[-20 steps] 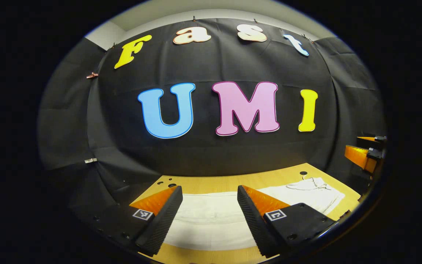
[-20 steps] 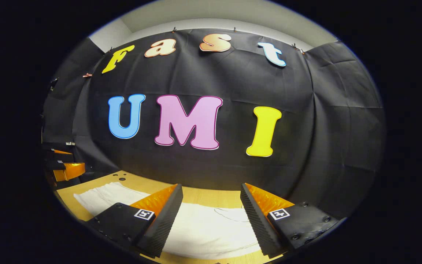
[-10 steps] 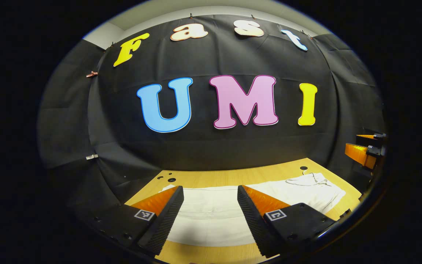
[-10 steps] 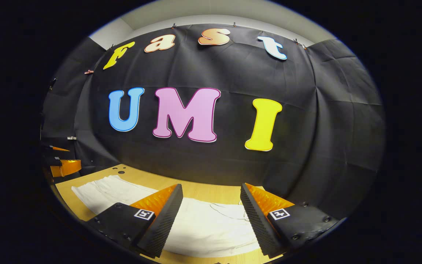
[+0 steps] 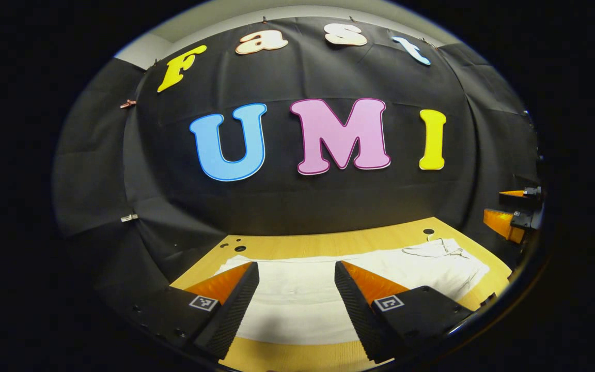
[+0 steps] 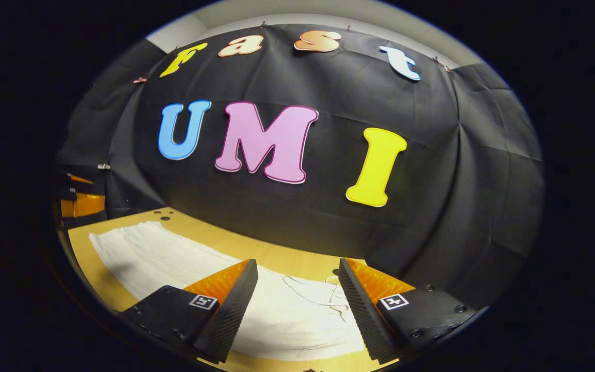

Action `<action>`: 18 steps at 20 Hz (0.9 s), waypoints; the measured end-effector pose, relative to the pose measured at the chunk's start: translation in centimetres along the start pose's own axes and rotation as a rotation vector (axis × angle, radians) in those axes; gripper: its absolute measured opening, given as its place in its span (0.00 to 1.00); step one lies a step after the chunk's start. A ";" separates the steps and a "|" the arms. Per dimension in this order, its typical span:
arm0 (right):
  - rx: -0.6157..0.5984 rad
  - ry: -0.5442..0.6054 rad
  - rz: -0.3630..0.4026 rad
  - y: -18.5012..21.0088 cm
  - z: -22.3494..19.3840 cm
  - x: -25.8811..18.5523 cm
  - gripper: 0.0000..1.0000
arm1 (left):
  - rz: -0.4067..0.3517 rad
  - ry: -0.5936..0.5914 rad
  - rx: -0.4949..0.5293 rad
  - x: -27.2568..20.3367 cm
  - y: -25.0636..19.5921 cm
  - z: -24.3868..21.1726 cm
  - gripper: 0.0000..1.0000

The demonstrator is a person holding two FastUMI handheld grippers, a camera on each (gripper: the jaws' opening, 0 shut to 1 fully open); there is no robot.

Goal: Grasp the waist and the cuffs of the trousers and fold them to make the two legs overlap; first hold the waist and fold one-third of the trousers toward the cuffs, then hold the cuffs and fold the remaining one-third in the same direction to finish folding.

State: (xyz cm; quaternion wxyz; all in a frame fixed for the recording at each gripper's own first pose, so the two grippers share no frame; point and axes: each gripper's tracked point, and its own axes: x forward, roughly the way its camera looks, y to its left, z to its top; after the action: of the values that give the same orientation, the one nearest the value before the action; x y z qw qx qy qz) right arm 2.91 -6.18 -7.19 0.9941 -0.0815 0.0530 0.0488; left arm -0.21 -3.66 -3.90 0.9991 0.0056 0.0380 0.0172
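White trousers [image 5: 297, 294] lie flat across the wooden table [image 5: 328, 245], running left to right. In the left gripper view my left gripper [image 5: 296, 305] hangs open above the cuff end, nothing between its fingers. The waist end [image 5: 442, 253] with its drawstring lies far right, where the right gripper [image 5: 512, 214] shows at the edge. In the right gripper view my right gripper [image 6: 297, 305] stands open above the waist and its drawstring [image 6: 323, 297]. The trousers [image 6: 142, 253] stretch away to the left, toward the left gripper [image 6: 80, 199].
Black cloth walls close off the back and both sides of the table. Small dark holes [image 5: 235, 247] mark the table's far left corner, and another hole [image 5: 428, 231] sits near the waist end. A strip of bare wood [image 6: 256, 248] runs behind the trousers.
Both grippers have tipped downward and moved in over the trousers, so more table and cloth shows. The right gripper has moved most. Both stay open.
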 end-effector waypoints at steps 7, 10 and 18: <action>-0.295 0.087 0.149 -1.3 -5.8 1.3 0.97 | 0.045 0.057 -0.005 -0.1 1.2 -2.3 0.94; -0.418 0.159 0.229 -2.3 -9.8 1.4 0.98 | 0.072 0.086 -0.012 -0.3 1.8 -3.4 0.94; -0.706 0.376 0.425 -6.4 -21.2 -0.9 0.98 | 0.128 0.179 -0.013 -2.0 2.3 -7.5 0.94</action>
State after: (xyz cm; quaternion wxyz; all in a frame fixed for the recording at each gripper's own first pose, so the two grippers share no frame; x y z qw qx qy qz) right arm 0.63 -16.12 -26.83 0.8464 -0.4104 0.2282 0.2513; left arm -2.90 -1.35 -11.17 0.9886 -0.0001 0.1264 0.0816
